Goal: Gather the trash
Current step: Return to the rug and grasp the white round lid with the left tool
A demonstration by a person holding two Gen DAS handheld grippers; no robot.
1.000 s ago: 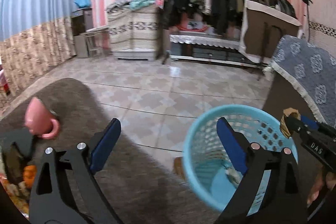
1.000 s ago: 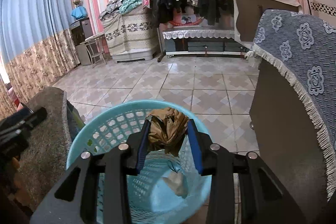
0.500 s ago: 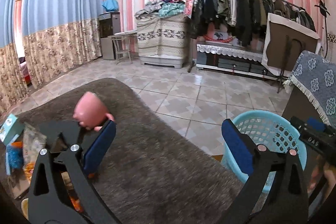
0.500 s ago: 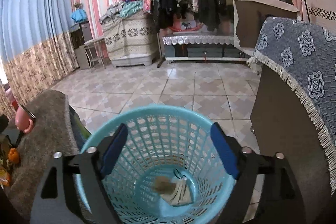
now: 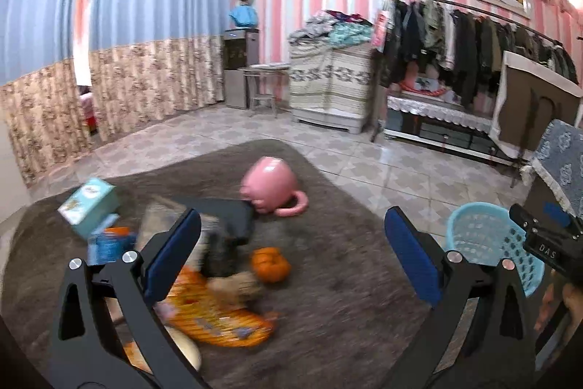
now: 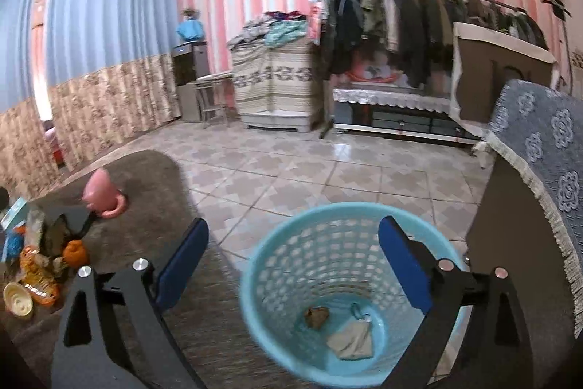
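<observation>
My left gripper point(image 5: 291, 225) is open and empty above the grey-brown cloth table point(image 5: 346, 287). Blurred clutter lies under it: an orange wrapper point(image 5: 218, 316), a small orange fruit point(image 5: 271, 263), a blue packet point(image 5: 109, 243) and a teal box point(image 5: 91, 203). My right gripper point(image 6: 293, 225) hangs over the light-blue basket point(image 6: 277, 279); its jaws are opening with nothing between them. In the basket's bottom lie a crumpled brown scrap point(image 6: 316, 316) and a whitish paper point(image 6: 351, 341). The basket point(image 5: 484, 236) also shows at the right of the left wrist view.
A pink mug point(image 5: 271, 185) lies tipped beside a flat black object point(image 5: 226, 217). A cream bowl point(image 6: 18, 305) sits at the table's near end. A cabinet under a blue-grey cloth point(image 6: 539, 170) stands right of the basket. Tiled floor, a clothes rack and curtains lie beyond.
The right gripper opened and the brown scrap it held fell into the basket. The left gripper swung left and up, from the basket to the table's clutter.
</observation>
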